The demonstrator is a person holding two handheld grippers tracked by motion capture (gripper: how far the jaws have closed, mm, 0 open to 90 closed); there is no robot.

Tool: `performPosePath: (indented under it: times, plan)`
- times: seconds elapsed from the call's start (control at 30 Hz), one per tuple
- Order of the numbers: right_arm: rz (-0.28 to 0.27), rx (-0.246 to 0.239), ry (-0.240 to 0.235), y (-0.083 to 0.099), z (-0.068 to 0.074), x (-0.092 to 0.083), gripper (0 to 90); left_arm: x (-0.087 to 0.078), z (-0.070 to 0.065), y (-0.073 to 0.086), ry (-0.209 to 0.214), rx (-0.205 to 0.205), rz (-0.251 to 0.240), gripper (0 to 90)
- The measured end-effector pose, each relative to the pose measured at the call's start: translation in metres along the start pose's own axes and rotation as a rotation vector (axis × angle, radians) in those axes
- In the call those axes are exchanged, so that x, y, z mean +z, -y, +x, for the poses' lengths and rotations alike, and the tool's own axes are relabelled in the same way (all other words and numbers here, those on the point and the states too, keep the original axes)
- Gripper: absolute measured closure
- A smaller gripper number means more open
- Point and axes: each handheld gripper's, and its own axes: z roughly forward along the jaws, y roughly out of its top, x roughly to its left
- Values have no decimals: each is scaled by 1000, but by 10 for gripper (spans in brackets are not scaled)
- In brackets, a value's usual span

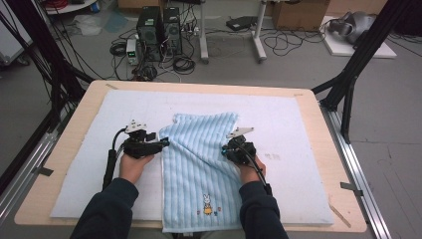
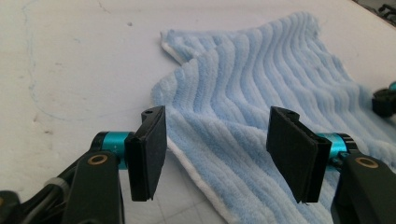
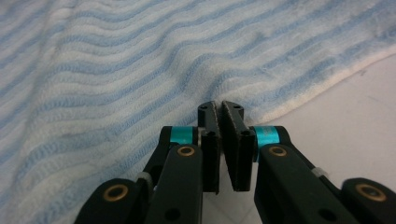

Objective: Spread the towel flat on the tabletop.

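High view is showing a light blue striped towel (image 1: 201,169) lying on a pale mat (image 1: 298,129) that is covering the worktop (image 1: 69,144), its near end with a small rabbit picture hanging toward the person's edge. The left gripper (image 1: 161,143) is sitting at the towel's left edge, and the left gripper view is showing its fingers (image 2: 148,154) standing wide apart with nothing between them; one is hovering over the bare mat, the other over the towel, with the white-hemmed edge running between. The right gripper (image 1: 226,149) is resting on the towel's right side, near a fold. Its own view is showing the fingers (image 3: 211,140) drawn nearly together at the towel's hem, next to bare mat; whether any cloth is pinched between them I cannot tell.
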Motion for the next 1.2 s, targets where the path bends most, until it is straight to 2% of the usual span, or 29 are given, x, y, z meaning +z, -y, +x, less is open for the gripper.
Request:
performPosePath:
  times: [0.1,0.13,0.27,0.3,0.37,0.4,0.47,0.53,0.57,0.63,0.67,0.73,0.77,0.83,0.87,0.9,0.93,1.07,1.1,1.2]
  plan:
    - [-12,25,87,1,-13,2,862,-2,-5,1,17,9,4,383]
    - [-10,37,111,1,-18,2,862,-5,-10,5,27,12,-11,391]
    - [-12,55,228,-1,-35,7,860,-9,-14,13,43,19,14,391]
    - [-14,66,245,-2,-38,8,859,-11,-17,18,50,38,36,390]
    - [-20,85,263,-3,-42,9,835,-15,-18,22,53,44,36,401]
    - [-20,108,251,-3,-43,9,791,-16,-18,25,51,51,46,401]
    - [-21,112,254,-2,-43,6,707,-17,-17,30,65,44,62,401]
    - [-53,114,227,-1,-41,-1,658,-18,-18,31,70,43,74,403]
    - [-70,112,222,-1,-39,-5,646,-22,-22,34,96,40,62,411]
    - [-84,105,207,-1,-38,-10,634,-24,-24,36,102,43,60,423]
    - [-108,85,189,1,-32,-21,612,-27,-26,37,109,52,58,425]
    - [-118,82,178,3,-30,-25,597,-30,-29,40,116,60,59,426]
    - [-141,74,154,8,-23,-35,568,-35,-32,44,129,57,56,426]
    - [-142,69,150,10,-20,-39,551,-38,-34,47,132,56,54,425]
    - [-163,60,123,18,-10,-50,537,-41,-35,49,137,58,57,428]
    - [-163,60,123,18,-10,-50,537,-43,-37,51,136,64,59,428]
    - [-162,47,125,26,0,-58,503,-48,-39,58,142,63,62,429]
    - [-169,48,122,37,10,-68,455,-55,-44,68,149,61,72,441]
    - [-163,48,100,46,18,-74,406,-57,-46,70,155,60,75,440]
    - [-148,50,76,57,24,-78,356,-61,-51,76,168,77,82,420]
